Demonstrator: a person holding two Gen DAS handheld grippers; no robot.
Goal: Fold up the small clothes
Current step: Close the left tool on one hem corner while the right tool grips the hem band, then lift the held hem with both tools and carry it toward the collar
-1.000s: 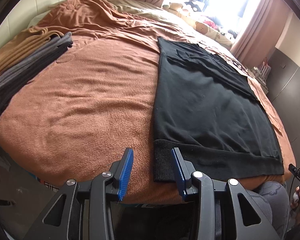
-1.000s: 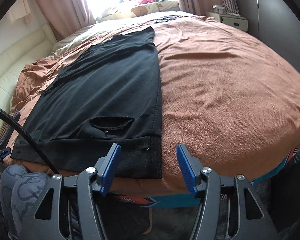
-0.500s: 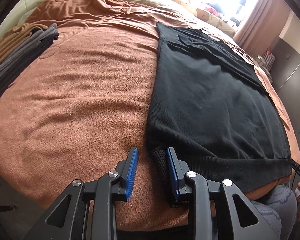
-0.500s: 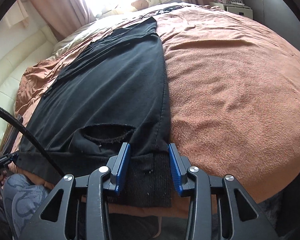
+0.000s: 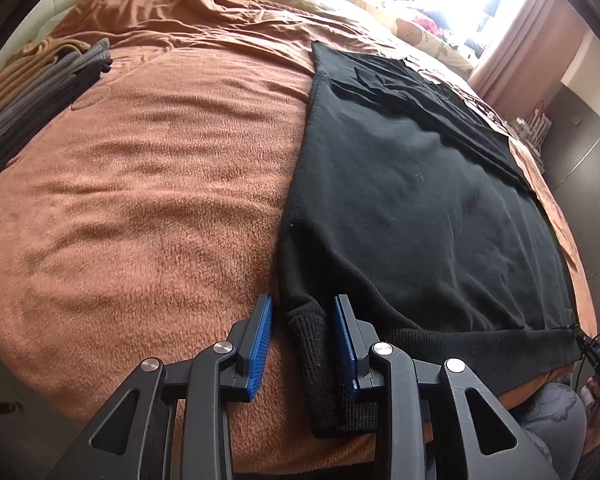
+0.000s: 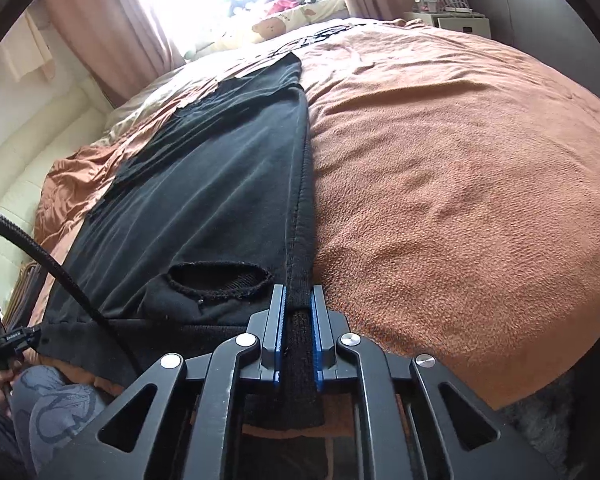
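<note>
Now, your left gripper [image 5: 302, 344] stands partly spread around the ribbed hem corner at the bottom centre, pads not pinching. The black sweater [image 5: 412, 200] lies flat on the brown blanket [image 5: 140, 200]; it looks soft and limp, so take both hem corners. Your right gripper [image 6: 298, 336] pinches its corner. No containers are visible.

no text, label or number can be read anywhere in either view.
</note>
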